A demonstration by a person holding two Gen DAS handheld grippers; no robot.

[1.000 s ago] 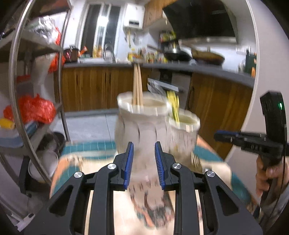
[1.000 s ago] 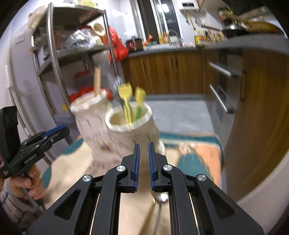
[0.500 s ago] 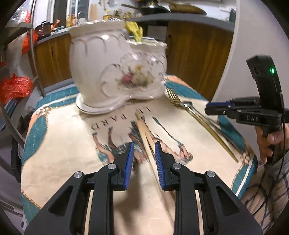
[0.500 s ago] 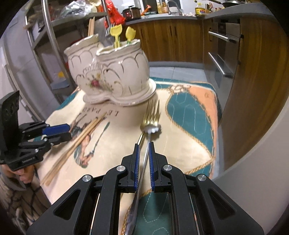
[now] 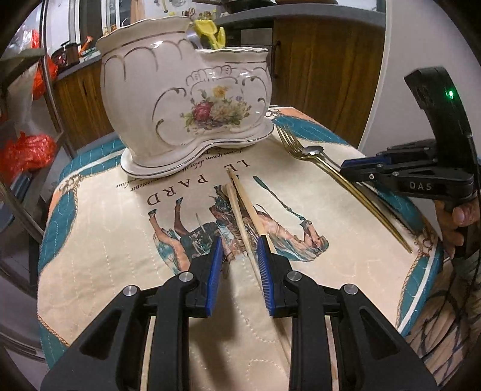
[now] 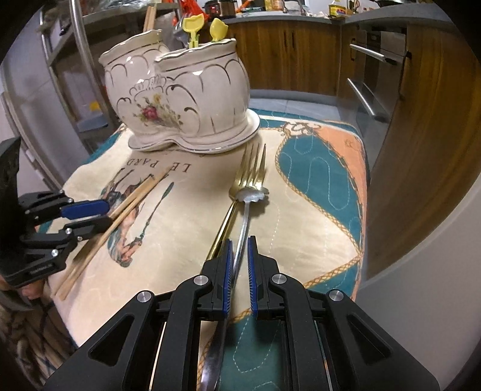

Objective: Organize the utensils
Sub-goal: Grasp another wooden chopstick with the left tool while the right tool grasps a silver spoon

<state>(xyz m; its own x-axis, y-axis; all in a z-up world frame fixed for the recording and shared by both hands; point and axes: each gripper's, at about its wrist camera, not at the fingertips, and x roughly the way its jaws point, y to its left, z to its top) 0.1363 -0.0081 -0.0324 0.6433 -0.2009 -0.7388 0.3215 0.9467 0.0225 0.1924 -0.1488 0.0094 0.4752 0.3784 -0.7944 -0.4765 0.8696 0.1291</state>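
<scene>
Two chopsticks (image 5: 243, 207) lie mid-table on a printed cloth (image 5: 120, 240); the left gripper (image 5: 239, 264) hovers over them, jaws slightly apart, holding nothing. A ceramic holder (image 5: 183, 102) stands near the far edge. From the right view, the right gripper (image 6: 239, 270), nearly closed and gripping nothing, straddles a silver spoon (image 6: 245, 216) beside a gold fork (image 6: 249, 168).

I am working in a home kitchen. Wood-fronted cabinets (image 6: 288, 57) run under a grey countertop (image 6: 375, 16) crowded with bottles and a cooker, and a built-in oven (image 6: 372, 87) with steel handles sits in the run at right. A metal storage rack (image 5: 27, 126) holds orange plastic bags. In front of me, a printed quilted cloth (image 6: 315, 168) covers a small table bearing a floral ceramic utensil holder (image 5: 186, 99).
</scene>
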